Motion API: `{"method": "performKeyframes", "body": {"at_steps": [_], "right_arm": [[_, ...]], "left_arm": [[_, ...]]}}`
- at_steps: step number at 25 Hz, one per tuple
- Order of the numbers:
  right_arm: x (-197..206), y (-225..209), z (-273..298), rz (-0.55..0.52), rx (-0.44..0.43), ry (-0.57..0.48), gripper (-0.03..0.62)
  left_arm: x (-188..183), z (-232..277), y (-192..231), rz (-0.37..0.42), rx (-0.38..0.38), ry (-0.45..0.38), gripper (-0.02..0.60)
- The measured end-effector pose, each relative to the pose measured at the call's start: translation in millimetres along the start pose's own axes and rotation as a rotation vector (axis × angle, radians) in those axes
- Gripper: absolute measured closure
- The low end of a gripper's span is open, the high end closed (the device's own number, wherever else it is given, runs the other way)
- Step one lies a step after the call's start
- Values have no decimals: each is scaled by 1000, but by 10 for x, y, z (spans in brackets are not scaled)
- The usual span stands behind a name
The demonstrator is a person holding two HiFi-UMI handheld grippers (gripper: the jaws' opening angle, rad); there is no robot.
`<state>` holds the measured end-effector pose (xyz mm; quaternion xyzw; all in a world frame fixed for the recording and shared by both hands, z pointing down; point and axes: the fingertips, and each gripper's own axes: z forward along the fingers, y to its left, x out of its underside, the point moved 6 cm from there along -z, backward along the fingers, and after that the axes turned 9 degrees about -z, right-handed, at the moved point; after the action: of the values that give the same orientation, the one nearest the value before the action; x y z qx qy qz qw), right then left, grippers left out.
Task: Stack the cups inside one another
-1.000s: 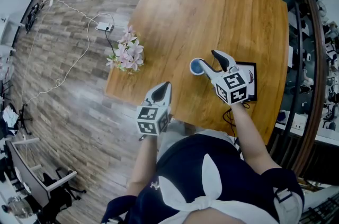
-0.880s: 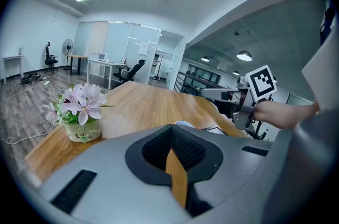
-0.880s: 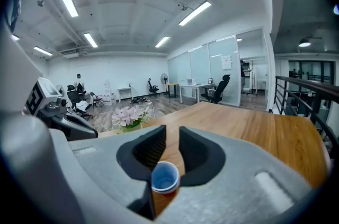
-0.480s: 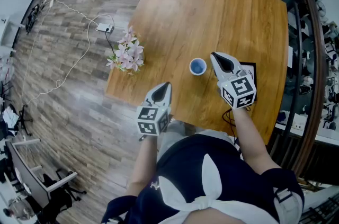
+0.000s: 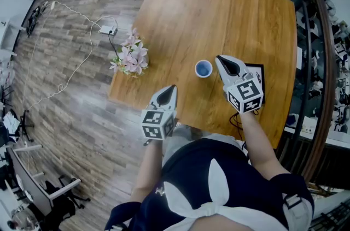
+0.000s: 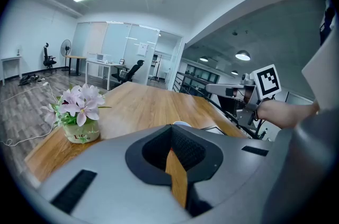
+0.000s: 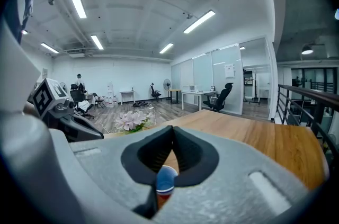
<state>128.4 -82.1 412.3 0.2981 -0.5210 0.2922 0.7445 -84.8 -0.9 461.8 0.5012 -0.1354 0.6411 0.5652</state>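
Honestly, the risk sits with my right gripper [image 5: 222, 60]: its jaws are pressed together on nothing, just beside the blue cup [image 5: 203, 68] standing upright on the table [image 5: 219, 0]. One careless sideways swing would likely tip that light, round, white-rimmed cup or skid it across the smooth, glossy wood. My left gripper [image 5: 170, 89] is likewise closed and empty, near the table's edge.

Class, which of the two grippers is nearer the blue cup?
The right gripper, just beside the blue cup; the left gripper sits back near the table edge.
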Motion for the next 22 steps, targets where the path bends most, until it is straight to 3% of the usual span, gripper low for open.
{"method": "performKeyframes", "body": {"at_steps": [22], "right_arm": [[65,59,18,-4,-24,29,597]], "left_arm": [[78,20,6,4,16,25,565]]}}
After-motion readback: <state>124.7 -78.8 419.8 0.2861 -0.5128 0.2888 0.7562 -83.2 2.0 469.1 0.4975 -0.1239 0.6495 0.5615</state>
